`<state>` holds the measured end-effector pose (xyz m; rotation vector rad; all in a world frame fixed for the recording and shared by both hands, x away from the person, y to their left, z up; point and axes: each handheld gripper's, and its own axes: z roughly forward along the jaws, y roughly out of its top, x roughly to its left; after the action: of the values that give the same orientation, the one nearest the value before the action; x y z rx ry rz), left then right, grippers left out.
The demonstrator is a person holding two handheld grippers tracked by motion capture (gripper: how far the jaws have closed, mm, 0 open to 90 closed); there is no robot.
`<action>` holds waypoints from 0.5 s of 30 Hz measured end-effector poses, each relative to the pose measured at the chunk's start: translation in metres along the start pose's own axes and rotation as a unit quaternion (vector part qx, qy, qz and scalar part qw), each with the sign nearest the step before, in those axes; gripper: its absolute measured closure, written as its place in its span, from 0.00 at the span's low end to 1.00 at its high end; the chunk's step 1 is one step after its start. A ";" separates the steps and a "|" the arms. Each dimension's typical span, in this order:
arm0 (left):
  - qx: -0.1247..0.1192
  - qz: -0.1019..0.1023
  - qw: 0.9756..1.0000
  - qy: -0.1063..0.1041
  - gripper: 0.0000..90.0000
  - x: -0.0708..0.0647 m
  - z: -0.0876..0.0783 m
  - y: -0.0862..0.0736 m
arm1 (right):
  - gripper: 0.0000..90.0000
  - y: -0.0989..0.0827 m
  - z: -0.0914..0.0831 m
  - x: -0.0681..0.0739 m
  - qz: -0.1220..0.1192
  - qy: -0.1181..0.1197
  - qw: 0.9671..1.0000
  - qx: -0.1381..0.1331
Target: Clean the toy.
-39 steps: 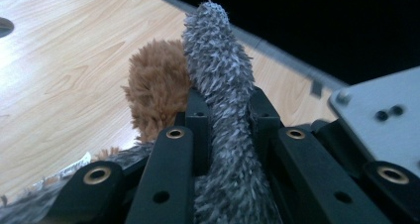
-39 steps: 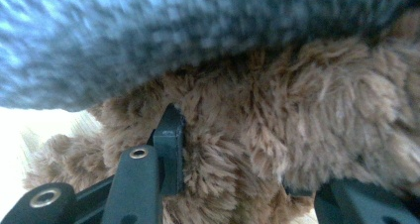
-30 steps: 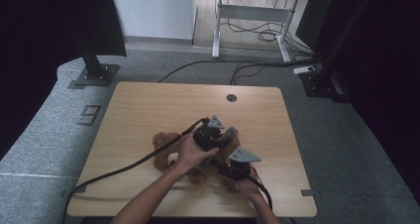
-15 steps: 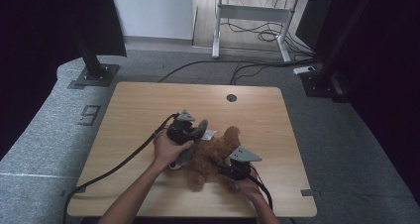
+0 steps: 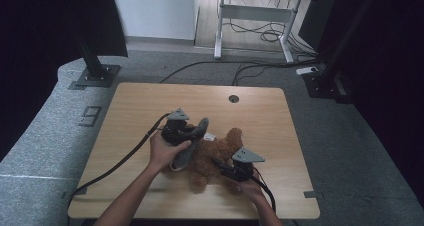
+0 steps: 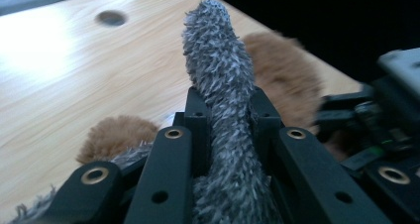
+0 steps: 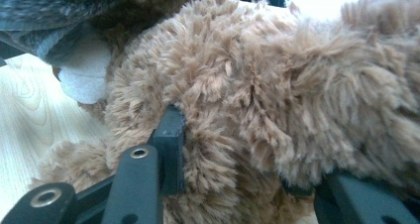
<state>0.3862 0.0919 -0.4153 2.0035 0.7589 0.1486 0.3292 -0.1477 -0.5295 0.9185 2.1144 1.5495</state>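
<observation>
A brown plush teddy bear [image 5: 215, 151] lies on the wooden table [image 5: 150, 106], right of centre. My left gripper [image 5: 189, 135] is at the bear's left side, shut on a grey fuzzy strip of fabric [image 5: 183, 157] that drapes over the bear. In the left gripper view the grey strip [image 6: 220, 75] stands up between the shut jaws [image 6: 225, 110], with brown fur [image 6: 280, 60] behind it. My right gripper [image 5: 222, 165] is at the bear's near side, its jaws [image 7: 237, 149] pressed into the bear's fur [image 7: 277, 85]. A white tag [image 7: 81, 75] shows under the grey fabric [image 7: 44, 6].
A round cable hole [image 5: 233, 99] sits near the table's far edge. Black cables [image 5: 120, 161] trail from the grippers toward the near left corner. Dark stands [image 5: 95, 71] and a desk frame [image 5: 250, 21] are on the floor beyond the table.
My left gripper has moved left across the bear, taking the grey strip with it. The right gripper has stayed on the bear.
</observation>
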 end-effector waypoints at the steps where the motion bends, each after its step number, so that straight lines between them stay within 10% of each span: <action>1: 0.000 0.007 1.000 -0.005 0.84 -0.007 0.003 0.004 | 0.60 0.000 0.000 0.000 0.001 0.000 1.000 0.000; 6: 0.014 0.025 0.999 -0.030 0.84 -0.029 0.029 0.018 | 0.60 0.000 0.000 0.000 0.001 0.001 1.000 -0.001; 15: 0.053 0.005 0.998 -0.038 0.84 -0.020 0.064 0.004 | 0.59 -0.002 0.000 -0.001 0.006 0.004 1.000 0.003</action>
<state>0.3974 0.0316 -0.4425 2.1015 0.7213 0.0396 0.3294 -0.1494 -0.5313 0.9301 2.1247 1.5546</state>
